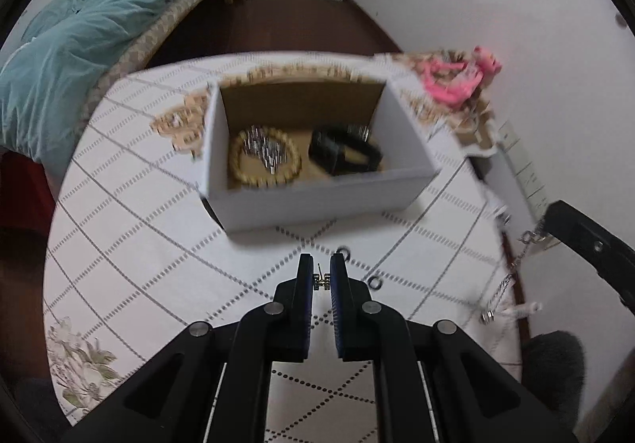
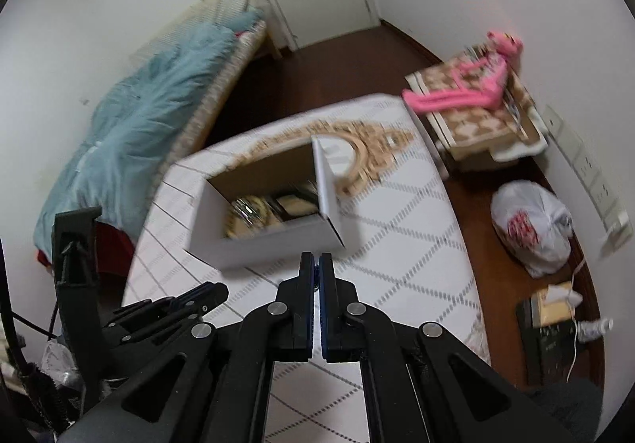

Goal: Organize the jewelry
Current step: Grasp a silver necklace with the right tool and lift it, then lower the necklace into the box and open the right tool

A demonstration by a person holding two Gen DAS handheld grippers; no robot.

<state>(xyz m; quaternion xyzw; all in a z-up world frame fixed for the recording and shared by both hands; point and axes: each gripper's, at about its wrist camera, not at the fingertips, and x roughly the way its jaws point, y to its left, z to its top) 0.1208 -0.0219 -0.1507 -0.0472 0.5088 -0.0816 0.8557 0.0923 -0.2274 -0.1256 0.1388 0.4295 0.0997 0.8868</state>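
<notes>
the white patterned tablecloth carried an open white cardboard box toward its far edge, containing a beaded bracelet and black strap. left gripper pinched a small gold earring. right gripper clenched on a silver chain.

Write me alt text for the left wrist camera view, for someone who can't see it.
The left gripper pinches a small gold earring above a white patterned tablecloth, just short of an open white box. Inside the box lie a beaded bracelet ringing some silver pieces and a black band. At right, the right gripper dangles a silver chain.
</notes>
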